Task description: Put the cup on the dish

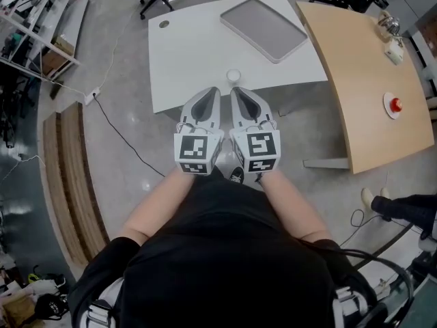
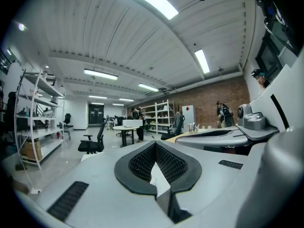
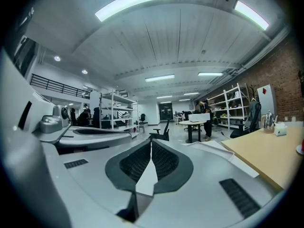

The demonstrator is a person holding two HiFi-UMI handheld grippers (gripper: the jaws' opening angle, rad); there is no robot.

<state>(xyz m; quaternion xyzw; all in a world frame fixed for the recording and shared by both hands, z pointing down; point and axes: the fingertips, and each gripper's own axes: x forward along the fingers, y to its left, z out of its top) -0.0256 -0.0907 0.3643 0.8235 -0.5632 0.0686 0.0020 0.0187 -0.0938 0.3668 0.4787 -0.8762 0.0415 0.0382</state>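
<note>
Standing alone near the lower edge of the white rectangular surface (image 1: pixel 198 53), the small white round cup (image 1: pixel 233 76) is in the upper middle of the head view. Just below it, over the grey floor (image 1: pixel 123 101), the left tool (image 1: pixel 212 91) and the right tool (image 1: pixel 237 91) are side by side. Their tips point up toward the cup and do not touch it. Both tools are clenched: in each gripper view the 2 dark ribbed jaws meet at the tips, with nothing between them. A flat grey rectangular tray (image 1: pixel 263 29) lies at the upper right corner of the same surface. The small white round dish (image 1: pixel 390 110), with a red object (image 1: pixel 396 104) on it, is at the right of the frame on the curved wooden surface (image 1: pixel 362 67), well apart from the cup.
</note>
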